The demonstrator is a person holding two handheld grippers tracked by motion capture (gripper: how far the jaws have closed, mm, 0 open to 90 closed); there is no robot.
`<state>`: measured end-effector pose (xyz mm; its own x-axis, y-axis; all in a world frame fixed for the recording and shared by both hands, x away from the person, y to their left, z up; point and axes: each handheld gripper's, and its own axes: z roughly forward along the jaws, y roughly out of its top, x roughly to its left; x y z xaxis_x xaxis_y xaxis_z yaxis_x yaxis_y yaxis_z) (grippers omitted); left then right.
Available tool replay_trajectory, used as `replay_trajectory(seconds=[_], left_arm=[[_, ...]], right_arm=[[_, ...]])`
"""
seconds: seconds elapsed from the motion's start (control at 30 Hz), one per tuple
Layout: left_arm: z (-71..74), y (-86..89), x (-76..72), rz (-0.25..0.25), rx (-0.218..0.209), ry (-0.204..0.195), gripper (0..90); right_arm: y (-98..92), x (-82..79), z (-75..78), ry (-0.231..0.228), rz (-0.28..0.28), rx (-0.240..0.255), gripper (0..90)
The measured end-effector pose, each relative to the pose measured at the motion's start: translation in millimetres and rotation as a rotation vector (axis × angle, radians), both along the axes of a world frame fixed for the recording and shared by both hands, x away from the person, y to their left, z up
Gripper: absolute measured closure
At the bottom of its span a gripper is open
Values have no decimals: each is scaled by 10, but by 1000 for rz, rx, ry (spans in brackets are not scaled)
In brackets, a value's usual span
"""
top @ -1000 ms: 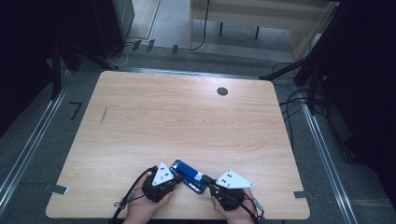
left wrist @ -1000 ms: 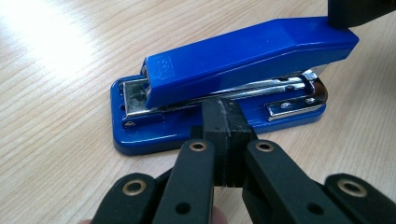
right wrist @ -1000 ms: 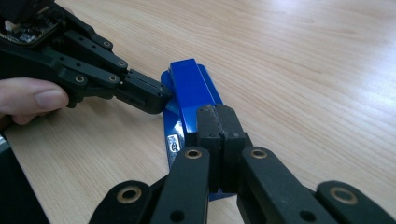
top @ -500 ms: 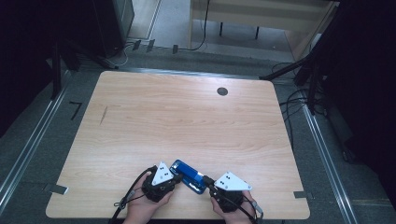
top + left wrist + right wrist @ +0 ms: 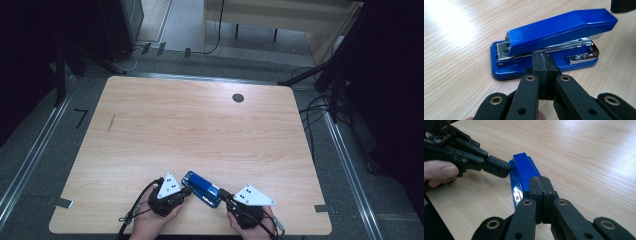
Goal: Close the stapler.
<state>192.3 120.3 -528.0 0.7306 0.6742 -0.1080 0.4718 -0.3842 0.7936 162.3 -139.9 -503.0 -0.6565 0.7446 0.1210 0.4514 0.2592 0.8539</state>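
Since the earlier frames almost nothing has moved: the blue stapler (image 5: 201,188) lies in the same spot at about 6 o'clock on the wooden table (image 5: 200,130), near its front edge, both grippers still beside it. The left gripper (image 5: 186,190), jaws pressed together on nothing, noses the stapler's side at 9 o'clock. The right gripper (image 5: 223,194), likewise clamped empty, meets its near end at 4 o'clock; I judge the work barely begun, with no grip taken yet.

From the high view the blue stapler (image 5: 201,188) near the table's (image 5: 200,130) front edge is too small to make out any detail, and both hands get cut off by the bottom of the frame. In the left gripper view, the closed left gripper (image 5: 543,65) blocks part of the stapler's base.
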Motion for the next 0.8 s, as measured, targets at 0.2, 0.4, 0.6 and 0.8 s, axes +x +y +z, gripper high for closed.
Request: replay_trajectory(seconds=[0.2,0.4,0.6,0.8], left_arm=[[72,290,21,69,-17,-25,900],[58,658,58,176,-74,-9,900],[76,945,71,240,-93,-58,784],[115,1236,105,335,-102,-92,623]], right_arm=[[9,-19,-7,6,2,1,900],[17,-43,-7,-7,-2,-7,900],[31,-74,-13,-7,3,-6,900],[30,-79,-23,-4,5,3,900]])
